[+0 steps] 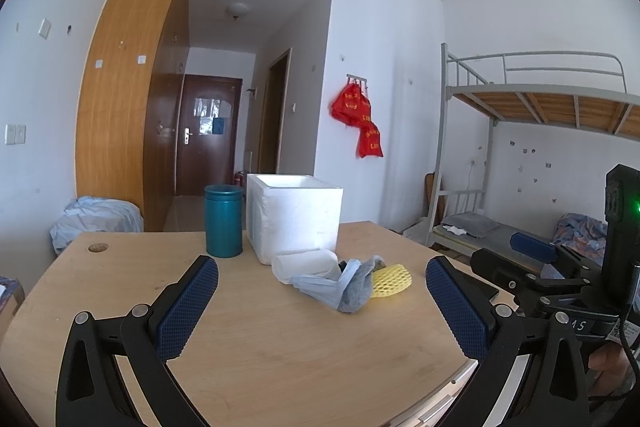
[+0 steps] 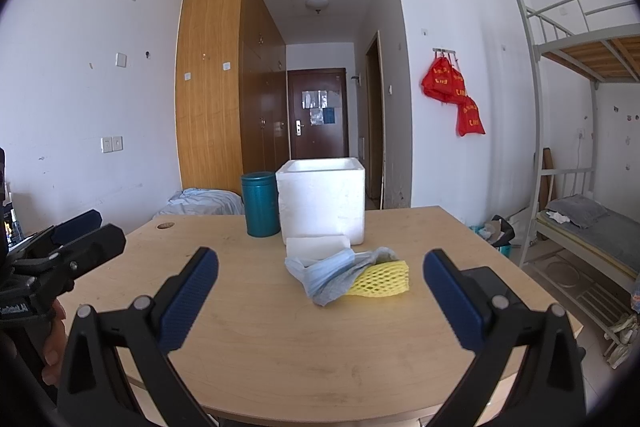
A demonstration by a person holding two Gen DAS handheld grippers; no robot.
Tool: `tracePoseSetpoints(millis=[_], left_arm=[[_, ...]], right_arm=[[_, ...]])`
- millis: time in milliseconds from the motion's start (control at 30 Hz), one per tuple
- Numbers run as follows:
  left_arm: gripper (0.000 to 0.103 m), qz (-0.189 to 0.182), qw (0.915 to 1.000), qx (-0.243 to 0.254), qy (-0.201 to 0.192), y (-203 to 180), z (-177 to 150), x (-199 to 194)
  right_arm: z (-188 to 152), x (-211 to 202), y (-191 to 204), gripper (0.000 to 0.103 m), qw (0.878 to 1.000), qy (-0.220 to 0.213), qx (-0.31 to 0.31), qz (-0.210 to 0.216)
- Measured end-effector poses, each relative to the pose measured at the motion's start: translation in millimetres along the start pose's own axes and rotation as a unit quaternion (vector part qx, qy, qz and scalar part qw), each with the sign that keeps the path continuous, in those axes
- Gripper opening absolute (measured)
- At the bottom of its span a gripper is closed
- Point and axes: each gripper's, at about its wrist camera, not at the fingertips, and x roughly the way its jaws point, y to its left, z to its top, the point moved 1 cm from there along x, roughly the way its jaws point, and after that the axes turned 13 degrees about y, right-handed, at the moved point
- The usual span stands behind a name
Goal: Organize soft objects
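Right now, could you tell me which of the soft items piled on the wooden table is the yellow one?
The yellow foam mesh sleeve, at the pile's right end. The white paper roll, pale blue face mask and grey cloth aren't yellow.

On the table (image 2: pixel 280 355), a box (image 2: pixel 322 201) stood toward the far side, with a canister (image 2: pixel 260 205) just beside it on the left. A roll (image 2: pixel 316 247) lay directly before the box, touching it. Before the roll, a mask (image 2: pixel 326 273) was heaped against a rag (image 2: pixel 340 289), and a net sleeve (image 2: pixel 382 279) lay at their right, partly under the rag. A hole (image 2: pixel 165 225) was set in the table's far left corner. Behind the table a wardrobe (image 2: pixel 212 79) stood at left, and a bunk bed (image 2: pixel 580 131) at right.
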Motion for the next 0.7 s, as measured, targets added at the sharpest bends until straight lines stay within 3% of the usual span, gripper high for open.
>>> tracePoseSetpoints(millis=[333,700], left_arm=[[0.103,0.001,0.9999,-0.001,0.015,0,6,13],[0.103,-0.001,0.9988,0.007,0.049,5,21,55]], right_arm=[[4,10,-5,0.103,1.000,0.014,0.002,0.002],[16,43,-22,0.103,0.999,0.046,0.018,0.002]])
